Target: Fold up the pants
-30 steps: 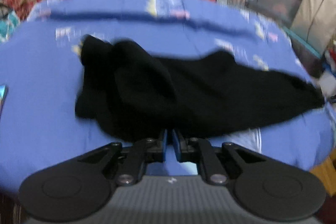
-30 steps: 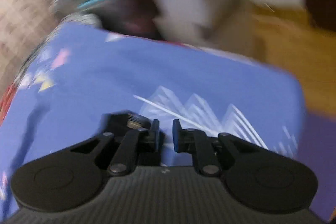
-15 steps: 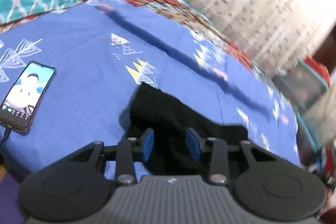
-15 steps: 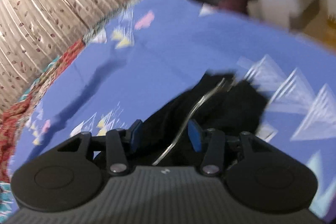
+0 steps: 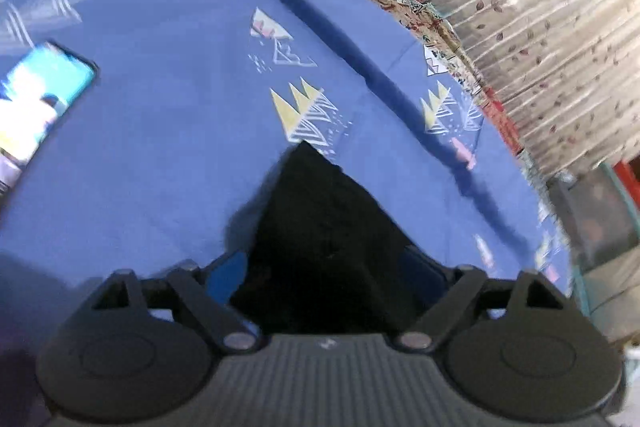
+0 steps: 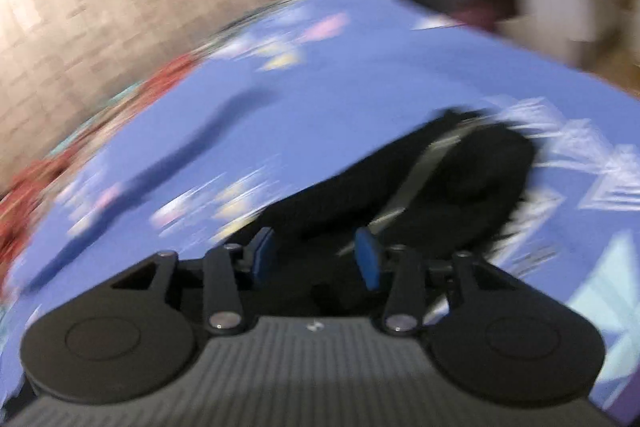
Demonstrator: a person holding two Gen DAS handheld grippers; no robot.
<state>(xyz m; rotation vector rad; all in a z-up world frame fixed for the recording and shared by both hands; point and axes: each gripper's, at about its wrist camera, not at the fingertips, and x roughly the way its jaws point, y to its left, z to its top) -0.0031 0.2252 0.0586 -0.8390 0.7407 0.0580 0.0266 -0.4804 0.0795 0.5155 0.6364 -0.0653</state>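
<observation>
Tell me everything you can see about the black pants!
The black pants look like soft, dark cloth, lying bunched and not yet neatly folded on the blue bedsheet. In the left view one corner points away, between the wide-open left gripper. In the blurry right view a pale grey stripe runs along them, and the open right gripper sits over their near edge. Whether either gripper touches them is unclear.

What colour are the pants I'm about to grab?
Black; the pants show sharpest in the left wrist view, lying on the blue patterned sheet.
</observation>
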